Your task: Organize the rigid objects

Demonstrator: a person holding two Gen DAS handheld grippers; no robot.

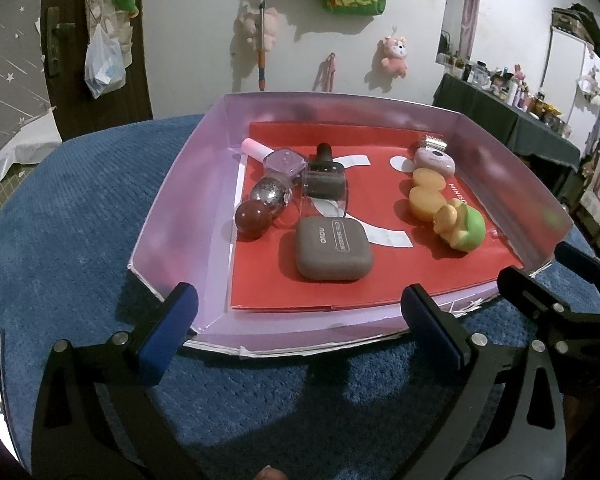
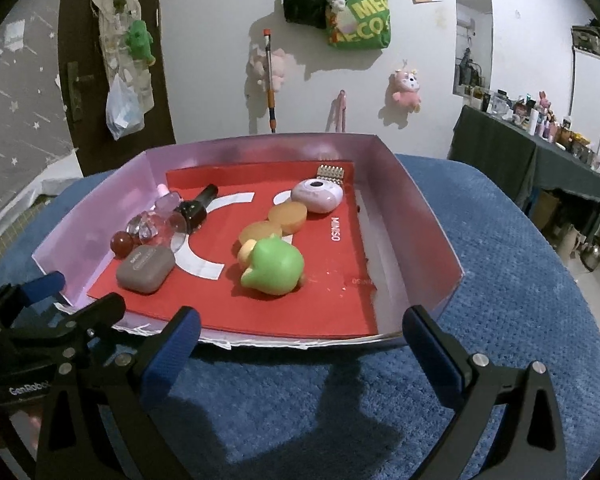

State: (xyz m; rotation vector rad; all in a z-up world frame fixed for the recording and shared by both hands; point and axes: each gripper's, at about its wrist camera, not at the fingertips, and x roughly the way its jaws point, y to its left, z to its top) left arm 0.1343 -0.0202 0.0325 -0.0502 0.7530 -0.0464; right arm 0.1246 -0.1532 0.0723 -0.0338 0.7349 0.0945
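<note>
Both grippers are hanging just short of the tray's near wall, over the blue cushion (image 2: 500, 280). Left gripper (image 1: 300, 312) has its jaws spread wide with nothing in them, and the right gripper (image 2: 300, 334) is the same, wide and empty.

Everything's already sitting in the lilac tray (image 1: 172, 208) on the red card (image 1: 380, 280).

Closest to the left one is the grey eyeshadow case (image 1: 334, 254), lying flat. It looks hard, light and a bit slick, so pinch across its short sides.

Behind it is a clear bottle with a black cap (image 1: 324, 178). That's glass I think, hard to say through the glare. Its long axis runs away from the viewer, cap pointing to the back wall; grab the cap end, gently.

The dark red ball (image 1: 252, 220) would roll.

On the right, the green frog toy (image 2: 274, 266) looks like light plastic: take it by the round body.
</note>
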